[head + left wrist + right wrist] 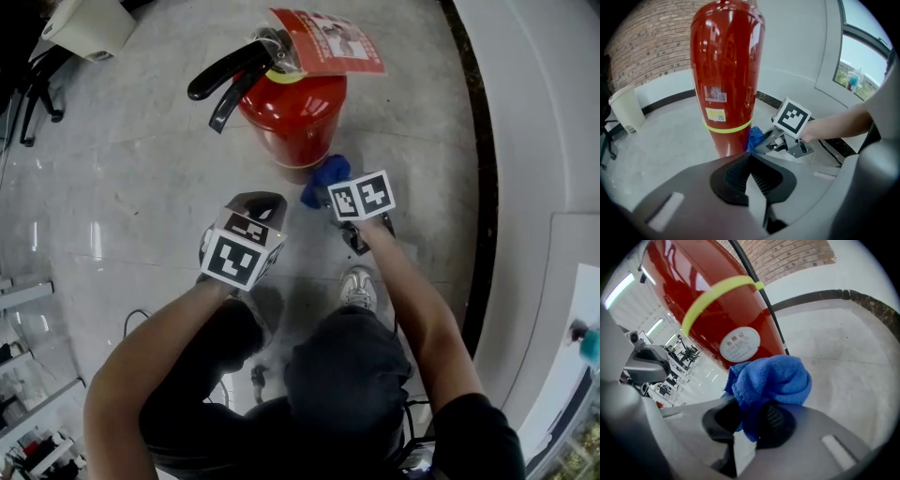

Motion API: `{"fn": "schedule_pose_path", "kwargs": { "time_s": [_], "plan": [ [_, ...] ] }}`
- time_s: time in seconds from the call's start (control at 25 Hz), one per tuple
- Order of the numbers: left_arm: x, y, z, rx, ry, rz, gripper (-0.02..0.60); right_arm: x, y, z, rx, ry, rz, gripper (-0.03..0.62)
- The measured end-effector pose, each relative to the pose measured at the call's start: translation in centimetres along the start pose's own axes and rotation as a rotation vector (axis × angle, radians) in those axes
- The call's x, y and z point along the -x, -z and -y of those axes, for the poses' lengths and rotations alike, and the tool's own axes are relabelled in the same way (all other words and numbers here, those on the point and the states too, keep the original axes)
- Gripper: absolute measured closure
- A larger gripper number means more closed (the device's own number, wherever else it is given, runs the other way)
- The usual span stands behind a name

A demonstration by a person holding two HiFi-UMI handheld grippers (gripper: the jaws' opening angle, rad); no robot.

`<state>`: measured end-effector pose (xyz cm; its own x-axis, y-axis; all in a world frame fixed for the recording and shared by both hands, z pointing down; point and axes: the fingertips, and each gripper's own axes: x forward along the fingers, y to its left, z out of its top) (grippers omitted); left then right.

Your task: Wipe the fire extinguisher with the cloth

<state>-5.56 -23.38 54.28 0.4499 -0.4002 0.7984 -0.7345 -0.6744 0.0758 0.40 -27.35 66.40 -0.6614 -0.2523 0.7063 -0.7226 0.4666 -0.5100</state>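
Observation:
A red fire extinguisher (292,112) stands upright on the floor, with a black handle and hose at its top and a yellow band (726,127) round its lower body. My right gripper (330,187) is shut on a bunched blue cloth (771,380), which sits against the extinguisher's lower side near a round white label (739,344). The cloth also shows beside the base in the left gripper view (755,137). My left gripper (255,204) is shut with nothing in it, hanging in front of the extinguisher (725,70) a little apart from it.
A red and white tag (328,42) hangs at the extinguisher's top. A dark strip (480,169) edges the pale floor at the right, by a white wall. A white bin (626,110) stands at the far left. The person's shoe (358,289) is just behind the grippers.

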Motion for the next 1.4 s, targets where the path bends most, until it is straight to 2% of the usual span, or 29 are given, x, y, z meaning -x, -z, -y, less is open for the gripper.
{"fn": "schedule_pose_path", "kwargs": {
  "time_s": [0.08,0.24,0.56,0.8,1.12,1.4],
  "plan": [
    [1.4,-1.0,-0.8,-0.027,-0.017,0.011,0.577,1.3,-1.1,-1.1,0.015,-0.013,0.033,0.531],
    [3.8,-2.9,-1.4,-0.03,-0.046,0.05,0.577,4.2,-3.0,-3.6,0.039,-0.03,0.097,0.531],
    [7.1,-6.3,0.1,-0.082,-0.065,0.118,0.577,11.4,-8.5,-9.9,0.146,-0.07,0.255,0.531],
    [9.2,-7.2,1.2,-0.101,-0.085,0.149,0.577,16.8,-12.5,-14.0,0.225,-0.074,0.361,0.531],
    [11.3,-7.9,1.7,-0.114,-0.104,0.174,0.577,20.6,-15.3,-17.4,0.299,-0.085,0.431,0.531],
    [9.8,-6.2,0.5,-0.082,-0.089,0.158,0.577,16.9,-13.3,-16.0,0.298,-0.071,0.361,0.532]
  ]
}}
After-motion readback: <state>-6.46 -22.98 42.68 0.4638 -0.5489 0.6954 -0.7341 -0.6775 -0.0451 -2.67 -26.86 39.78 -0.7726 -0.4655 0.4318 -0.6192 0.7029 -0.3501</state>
